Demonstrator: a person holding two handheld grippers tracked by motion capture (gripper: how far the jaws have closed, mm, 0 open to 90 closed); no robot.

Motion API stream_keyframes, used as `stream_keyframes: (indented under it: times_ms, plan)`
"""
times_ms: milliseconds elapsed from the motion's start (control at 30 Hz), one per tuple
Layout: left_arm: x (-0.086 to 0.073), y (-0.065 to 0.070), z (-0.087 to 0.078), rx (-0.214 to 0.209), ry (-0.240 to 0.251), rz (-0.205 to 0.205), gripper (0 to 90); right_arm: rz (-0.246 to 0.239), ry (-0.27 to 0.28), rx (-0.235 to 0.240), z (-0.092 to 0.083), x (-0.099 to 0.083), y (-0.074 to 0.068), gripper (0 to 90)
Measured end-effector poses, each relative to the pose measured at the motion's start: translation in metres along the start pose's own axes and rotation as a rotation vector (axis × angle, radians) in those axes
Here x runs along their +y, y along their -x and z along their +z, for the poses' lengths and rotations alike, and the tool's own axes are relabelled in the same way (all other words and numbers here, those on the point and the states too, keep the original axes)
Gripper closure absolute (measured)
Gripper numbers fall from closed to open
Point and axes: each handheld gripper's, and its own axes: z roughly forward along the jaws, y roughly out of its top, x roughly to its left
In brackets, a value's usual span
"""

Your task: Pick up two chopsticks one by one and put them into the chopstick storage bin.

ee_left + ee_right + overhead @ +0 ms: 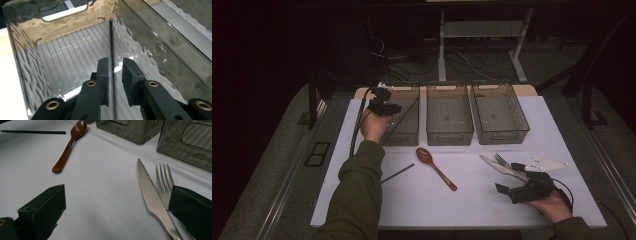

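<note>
Since the left hand-held gripper [113, 75] hung over the left bin [30, 82], its jaws stood narrowly parted around a black chopstick [111, 50], apparently releasing; the right hand-held gripper [112, 205] gaped wide near the knife [150, 197].

A thin black chopstick [111, 62] is standing out against the smoky grey, ribbed bin [75, 47], between matte black fingers [103, 75]. On the white surface [462, 200], a reddish-brown spoon [434, 167] and a silver knife [152, 200] and fork [163, 185] are showing.

The high view looks forward and down over the whole table [462, 200]. The left gripper view peers closely into the left bin [62, 25]; the right gripper view skims low across the table, sharing the spoon [67, 150] with the high view.
</note>
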Motion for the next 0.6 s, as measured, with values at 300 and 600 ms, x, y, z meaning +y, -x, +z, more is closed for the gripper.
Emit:
stream_keyframes:
  times_ms: [300,600]
  plan:
    - [0.005,0.007,-0.026,-0.045,0.063,0.036,62.6,0.005,0.000,-0.003,-0.001,0.000,0.000,0.6]
    - [0.006,0.026,-0.059,-0.116,0.102,0.126,49.3,0.005,0.000,-0.004,0.000,0.000,0.001,0.6]
